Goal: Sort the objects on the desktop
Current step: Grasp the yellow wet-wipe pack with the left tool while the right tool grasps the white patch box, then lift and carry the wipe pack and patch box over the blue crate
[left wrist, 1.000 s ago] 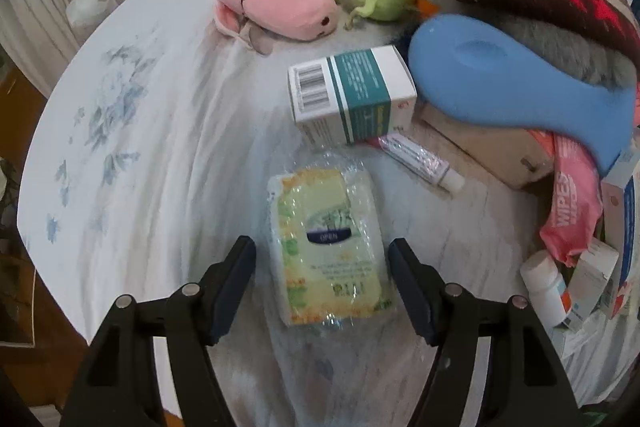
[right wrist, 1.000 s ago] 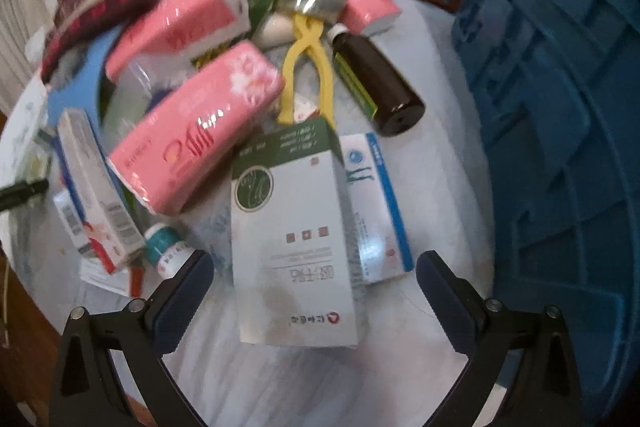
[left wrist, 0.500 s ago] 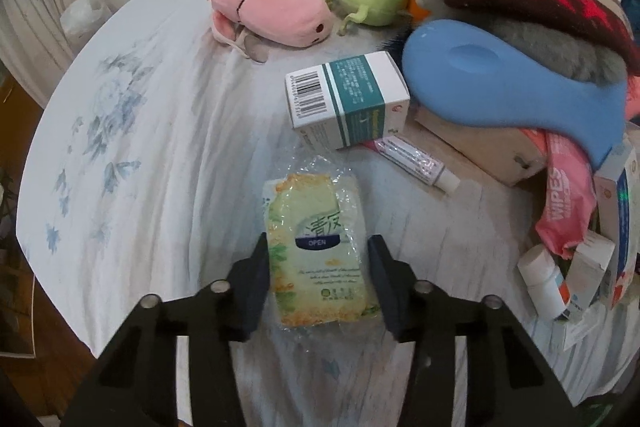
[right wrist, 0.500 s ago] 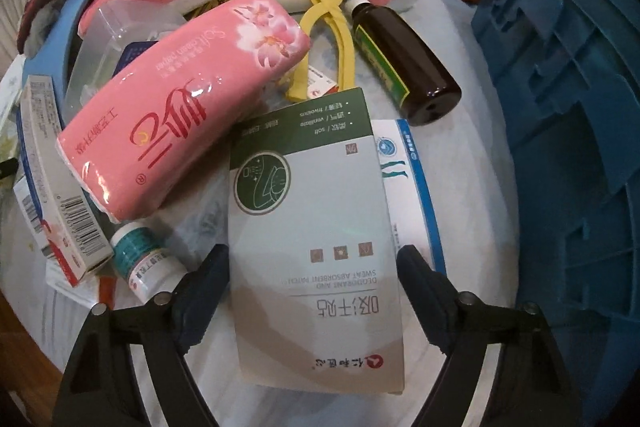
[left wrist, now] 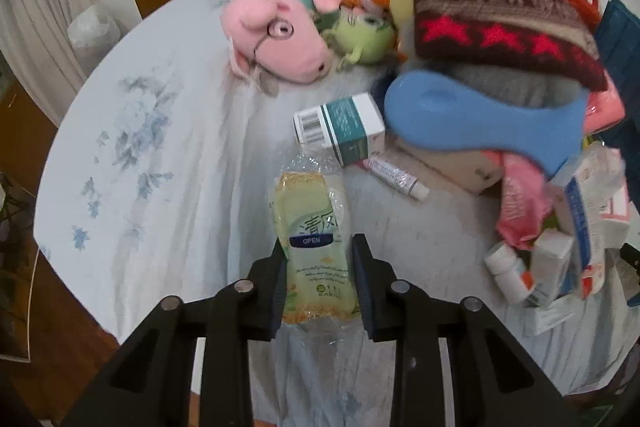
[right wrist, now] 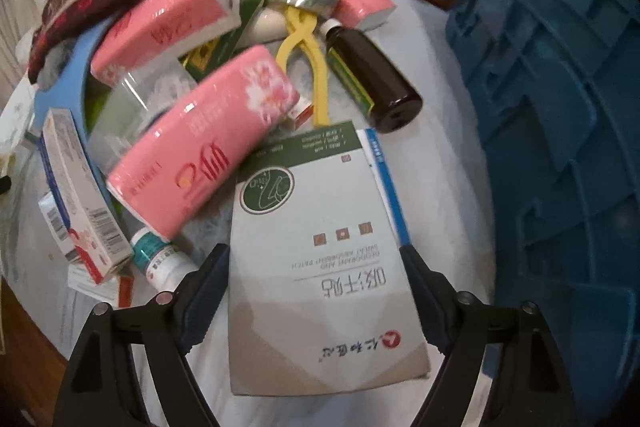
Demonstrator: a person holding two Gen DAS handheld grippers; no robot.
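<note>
Left gripper (left wrist: 319,259): jaws have just been closing; pads now press both long sides of the wet-wipe pack (left wrist: 314,243), which a second ago lay loose between wide-spread fingers. The pack appears lifted off the tablecloth (left wrist: 160,155).
Right gripper (right wrist: 316,291): jaws have just been narrowing from full spread; each finger now meets an edge of the flat grey-and-green box (right wrist: 320,251), gripping it across its width.
Meaning for task: judged, both picks are secured; carrying to a bin comes next.
Wet-wipe pack: soft, yellow-green, crinkly clear film, bulging beyond the fingertips.
Box: stiff card, matt, rectangular, extending ahead of the fingers.
Beyond right fingers: glossy pink tissue packs (right wrist: 204,163), a smooth brown bottle (right wrist: 368,75).
Right of right gripper: ribbed blue plastic crate (right wrist: 560,107).
</note>
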